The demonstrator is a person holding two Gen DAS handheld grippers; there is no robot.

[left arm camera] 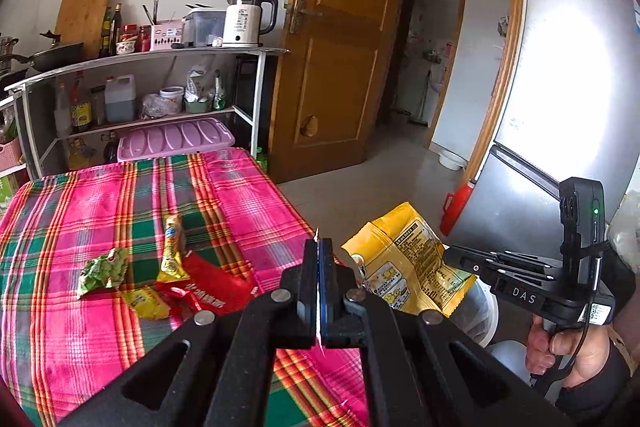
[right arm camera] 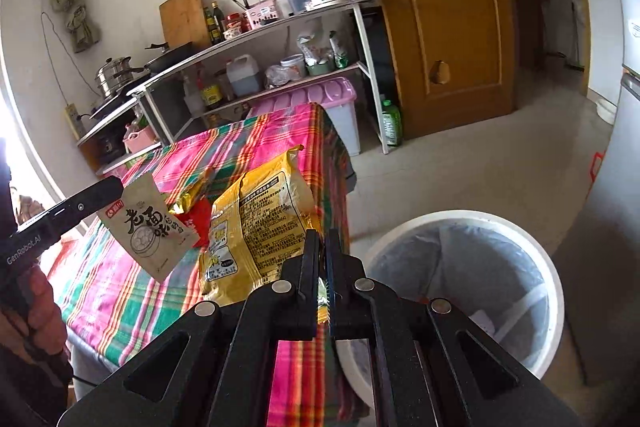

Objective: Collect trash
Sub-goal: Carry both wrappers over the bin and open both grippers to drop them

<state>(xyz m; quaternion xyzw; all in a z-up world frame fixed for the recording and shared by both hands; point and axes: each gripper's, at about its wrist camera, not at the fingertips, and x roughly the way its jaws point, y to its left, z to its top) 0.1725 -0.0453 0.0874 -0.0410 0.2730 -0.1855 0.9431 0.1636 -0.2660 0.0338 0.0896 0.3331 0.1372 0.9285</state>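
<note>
Yellow snack bag (right arm camera: 256, 223) is pinched in my right gripper (right arm camera: 322, 247), jaws clamped on its lower edge. It hangs just above the table edge, not yet over the bin. In the left wrist view the same bag (left arm camera: 408, 263) sits in the air to the right of the table, the right gripper body beside it.

My left gripper (left arm camera: 319, 255) is also clamped. From its own camera I only see a thin sliver between the jaws, but the right wrist view shows it holding a small beige sachet (right arm camera: 150, 227) by the top corner, up off the plaid tablecloth (right arm camera: 256, 135).

White trash bin (right arm camera: 556, 267) with a clear liner stands on the floor at the table's corner, just right of and below the yellow bag. Something small lies at the bottom; I can't tell what.

Progress: I'd call it mid-task. Two pieces are lifted, neither dropped yet. Still on the cloth: a crumpled green wrapper (left arm camera: 103, 271), a yellow tube wrapper (left arm camera: 173, 247), a red packet (left arm camera: 212, 291) and a flat yellow wrapper (left arm camera: 146, 303), all clustered together near the table's middle, well apart from both grippers.

Next, by my guess: swing the right bag rightward over the bin and release, then the sachet. The yellow bag is wide and light, so it could catch the rim.
</note>
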